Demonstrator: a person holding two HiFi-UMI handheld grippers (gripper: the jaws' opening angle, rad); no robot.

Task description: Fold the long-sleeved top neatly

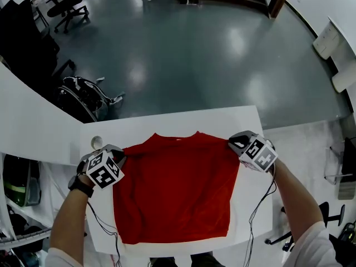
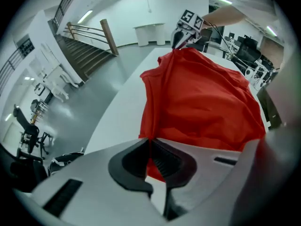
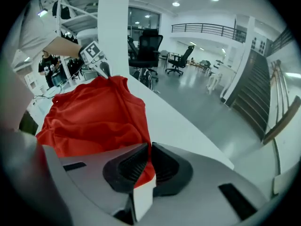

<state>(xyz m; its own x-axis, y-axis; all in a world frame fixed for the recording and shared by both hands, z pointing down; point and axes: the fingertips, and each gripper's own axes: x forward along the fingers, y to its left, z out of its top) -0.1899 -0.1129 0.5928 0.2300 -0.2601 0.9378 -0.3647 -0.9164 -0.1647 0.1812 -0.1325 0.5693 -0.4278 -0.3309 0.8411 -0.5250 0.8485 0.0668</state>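
A red long-sleeved top (image 1: 178, 188) lies on the white table (image 1: 167, 121), its sleeves folded in so it forms a rough rectangle. My left gripper (image 1: 119, 156) is shut on the top's far left shoulder corner; red cloth (image 2: 197, 102) is pinched between its dark pads (image 2: 164, 161). My right gripper (image 1: 232, 142) is shut on the far right shoulder corner, with cloth (image 3: 94, 117) squeezed between its pads (image 3: 136, 166). The collar edge between the two grippers is lifted slightly off the table. Each gripper shows in the other's view: the right gripper (image 2: 181, 40) and the left gripper (image 3: 104, 69).
A small round white thing (image 1: 96, 142) sits on the table just beyond the left gripper. Cables (image 1: 261, 204) trail from the right gripper over the table's right side. The table's far edge (image 1: 183, 114) drops to a grey floor. Office chairs (image 1: 67, 7) stand far off.
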